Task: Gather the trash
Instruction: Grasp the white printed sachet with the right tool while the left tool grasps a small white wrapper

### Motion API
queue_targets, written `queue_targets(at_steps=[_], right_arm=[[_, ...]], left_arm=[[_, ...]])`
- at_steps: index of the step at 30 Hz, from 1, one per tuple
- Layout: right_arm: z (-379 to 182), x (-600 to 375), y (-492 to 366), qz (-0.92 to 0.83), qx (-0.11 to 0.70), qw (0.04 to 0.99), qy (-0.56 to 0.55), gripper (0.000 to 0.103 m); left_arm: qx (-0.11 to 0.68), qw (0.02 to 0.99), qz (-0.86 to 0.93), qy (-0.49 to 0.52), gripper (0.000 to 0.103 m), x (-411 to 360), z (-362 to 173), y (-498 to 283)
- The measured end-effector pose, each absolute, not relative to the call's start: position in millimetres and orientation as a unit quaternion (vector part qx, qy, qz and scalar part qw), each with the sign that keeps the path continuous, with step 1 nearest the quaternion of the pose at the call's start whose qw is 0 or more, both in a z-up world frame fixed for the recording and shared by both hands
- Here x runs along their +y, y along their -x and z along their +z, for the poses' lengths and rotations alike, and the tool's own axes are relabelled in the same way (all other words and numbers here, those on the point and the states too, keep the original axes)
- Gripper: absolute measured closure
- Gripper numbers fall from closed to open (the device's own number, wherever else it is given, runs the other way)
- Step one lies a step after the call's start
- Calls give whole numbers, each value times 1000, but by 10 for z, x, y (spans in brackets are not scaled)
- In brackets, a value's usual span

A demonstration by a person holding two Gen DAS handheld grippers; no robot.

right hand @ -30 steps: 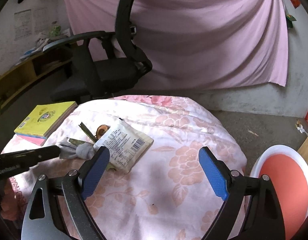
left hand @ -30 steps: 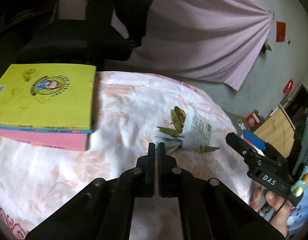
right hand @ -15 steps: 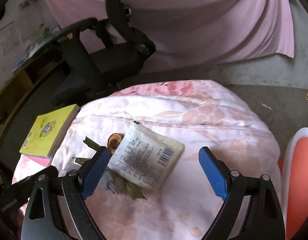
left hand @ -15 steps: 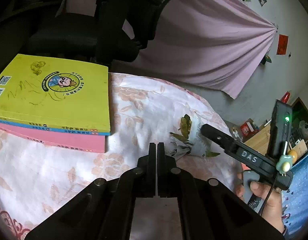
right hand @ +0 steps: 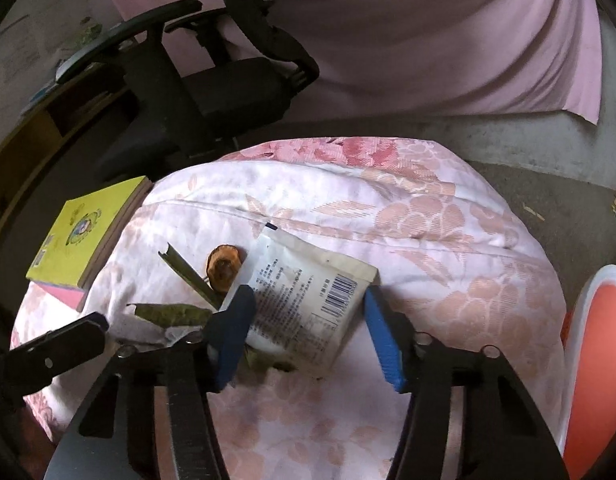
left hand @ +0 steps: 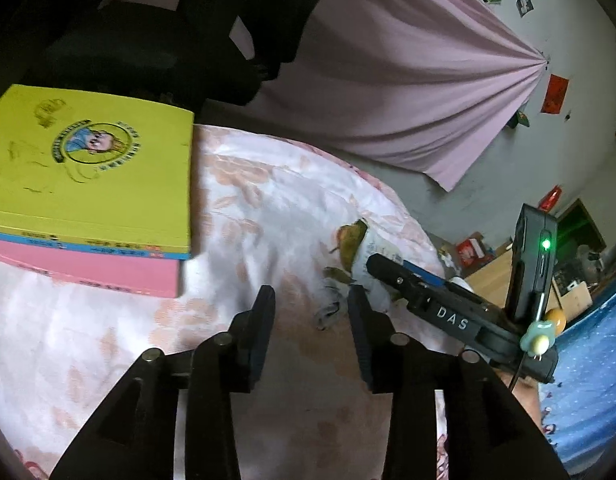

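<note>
A white printed packet [right hand: 308, 292] lies flat on the floral tablecloth [right hand: 428, 240] between the blue pads of my right gripper [right hand: 306, 312]. Its jaws are closing around the packet, and a gap still shows at the right pad. Beside the packet lie green leaves [right hand: 172, 314], a dried orange slice [right hand: 224, 268] and a crumpled grey tissue [left hand: 328, 312]. My left gripper [left hand: 311, 300] is opening, with the tissue between its fingertips and untouched. In the left wrist view one of the right gripper's fingers [left hand: 392, 272] lies over the packet [left hand: 372, 252]. The left gripper's fingers [right hand: 68, 340] show at the lower left of the right wrist view.
A yellow book on a pink one [left hand: 88, 168] lies at the table's left. A black office chair [right hand: 228, 92] stands behind the table before a pink curtain [right hand: 428, 40]. A white and orange round thing [right hand: 596, 340] stands by the table's right edge.
The left jaws were shut and now stand apart around the tissue. The right gripper came in lower over the packet, and its pads narrowed from wide open to the packet's sides.
</note>
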State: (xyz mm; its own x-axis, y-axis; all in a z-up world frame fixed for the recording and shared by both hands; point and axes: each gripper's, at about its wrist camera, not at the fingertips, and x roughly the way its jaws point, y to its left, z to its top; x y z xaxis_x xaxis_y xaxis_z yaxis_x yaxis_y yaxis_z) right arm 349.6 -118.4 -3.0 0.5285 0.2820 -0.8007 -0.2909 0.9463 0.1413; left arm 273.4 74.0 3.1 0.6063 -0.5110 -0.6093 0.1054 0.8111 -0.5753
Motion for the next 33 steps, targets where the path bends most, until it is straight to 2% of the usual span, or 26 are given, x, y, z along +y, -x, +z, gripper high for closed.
queue_targets(at_steps=[3,8,11,14,19,25,27,29,33], right_arm=[[-35,-1230,-3476,168,456,874,0,58],[-39,-1260,-3477,175,454,874,-10,58],[-33,-1289,-3466,179,452,874,-17,58],[-27,-1311,-3452,182,450,874,-24,58],[4,-1292,-3425,182,446,876,-32,57],[-4,-1147,-3425,169,455,874,-34,47],[-14,-1065,-3430,161,456,875,-27,36],[-23,-987,-3428,156,455,876,-25,31],[-39,-862,-3442,136,457,879,-17,28]], left_arm=[[419,850,-196,253,70,674,-1,-2803],[423,847,-205,248,72,565,-9,-2902],[428,843,-214,247,97,512,-20,-2954],[424,849,-216,231,102,475,-7,-2923],[394,877,-187,203,103,513,91,-2749],[355,905,-125,198,103,845,132,-2491],[348,904,-116,219,103,978,121,-2436],[343,902,-107,237,103,1084,103,-2412],[340,901,-102,250,103,1164,108,-2403]])
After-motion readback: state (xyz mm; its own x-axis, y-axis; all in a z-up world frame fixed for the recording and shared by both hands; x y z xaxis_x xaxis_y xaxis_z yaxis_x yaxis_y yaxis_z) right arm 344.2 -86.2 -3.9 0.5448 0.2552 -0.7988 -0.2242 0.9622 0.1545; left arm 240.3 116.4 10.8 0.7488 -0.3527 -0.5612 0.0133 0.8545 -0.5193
